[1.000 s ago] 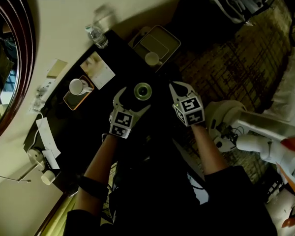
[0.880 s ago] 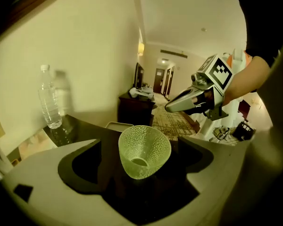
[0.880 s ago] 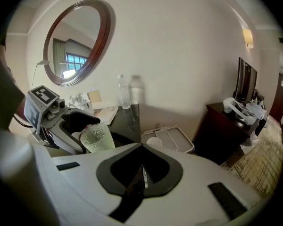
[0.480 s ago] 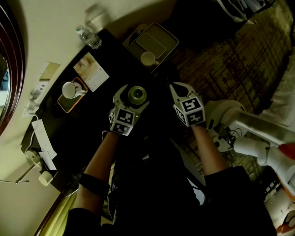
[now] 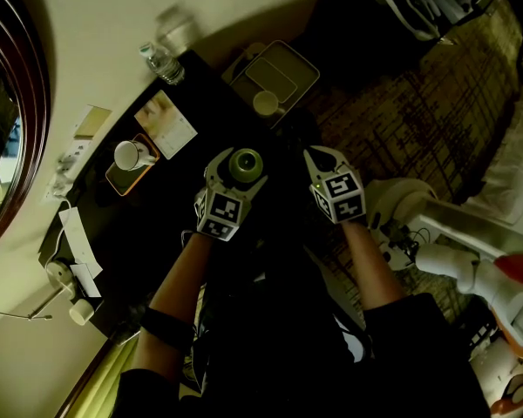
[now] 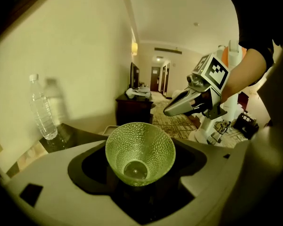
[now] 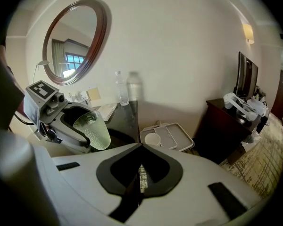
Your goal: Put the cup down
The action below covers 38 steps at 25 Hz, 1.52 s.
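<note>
A dimpled green cup sits between the fingers of my left gripper over the dark table. The jaws have just been closing and now hug its sides. In the left gripper view I look almost straight into the cup, so it leans back toward that gripper. The right gripper view shows the cup tilted in those jaws; whether its base touches the table is hidden. To the right of the cup my right gripper is shut and empty, its tip apart from the cup.
A water bottle stands at the table's far corner by the wall. Beyond the cup lies a white tray with a small white cup. A white mug on an orange coaster and a card lie left. A white robot is at the right.
My left gripper has moved forward around the green cup, which stood free ahead of it, and its fingers have drawn in on the cup. The right gripper has hardly shifted.
</note>
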### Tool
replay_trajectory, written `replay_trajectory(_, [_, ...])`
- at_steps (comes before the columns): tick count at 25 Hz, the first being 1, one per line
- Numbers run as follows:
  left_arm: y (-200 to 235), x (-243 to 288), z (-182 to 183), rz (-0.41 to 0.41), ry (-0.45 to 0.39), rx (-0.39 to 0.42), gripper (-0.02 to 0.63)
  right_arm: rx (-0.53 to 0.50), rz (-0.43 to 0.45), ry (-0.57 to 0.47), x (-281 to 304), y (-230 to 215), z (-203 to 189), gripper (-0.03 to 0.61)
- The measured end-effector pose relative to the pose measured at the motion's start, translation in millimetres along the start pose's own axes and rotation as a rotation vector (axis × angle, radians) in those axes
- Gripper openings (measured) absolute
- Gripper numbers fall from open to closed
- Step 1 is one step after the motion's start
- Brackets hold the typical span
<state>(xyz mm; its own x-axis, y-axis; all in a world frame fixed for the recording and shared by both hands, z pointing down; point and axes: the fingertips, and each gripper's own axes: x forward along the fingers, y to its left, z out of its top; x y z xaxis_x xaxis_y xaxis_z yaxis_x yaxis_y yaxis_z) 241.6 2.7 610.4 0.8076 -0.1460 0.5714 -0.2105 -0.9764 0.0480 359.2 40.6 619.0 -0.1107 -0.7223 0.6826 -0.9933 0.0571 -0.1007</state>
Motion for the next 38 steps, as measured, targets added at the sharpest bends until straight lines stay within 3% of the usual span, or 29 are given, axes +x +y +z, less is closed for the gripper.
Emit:
replay_trajectory(9, [-5.5,-50.3,14.6,0.019,-0.037,0.010,0.385,-0.030,0.073,-0.056,-21.7,41.7,36.5,0.005])
replay_trajectory(19, [2.4,-149.2,5.1,0.152,-0.067,-0.027,0.385,-0.163,0.238,-0.090,-29.1,143.7,79.9,0.006])
replay_trajectory(24, [17.7,-204.9,-15.7,0.275,-0.053,-0.156,0.385,-0.255,0.360,-0.071,-19.4,209.6,88.4,0.006])
replay_trajectory(30, [47.0,-256.4,-54.1,0.387,-0.045,-0.245,0.385,-0.371,0.516,-0.057,1.7,289.1,94.8,0.006])
replay_trajectory(36, [85.1,-284.5,-85.4,0.470,-0.043,-0.311,0.385,-0.442,0.654,-0.018,9.2,363.2,96.9,0.006])
replay_trajectory(38, [102.3,-288.0,-93.4,0.481,-0.045,-0.299,0.385,-0.465,0.692,-0.009,12.8,380.2,95.4,0.006])
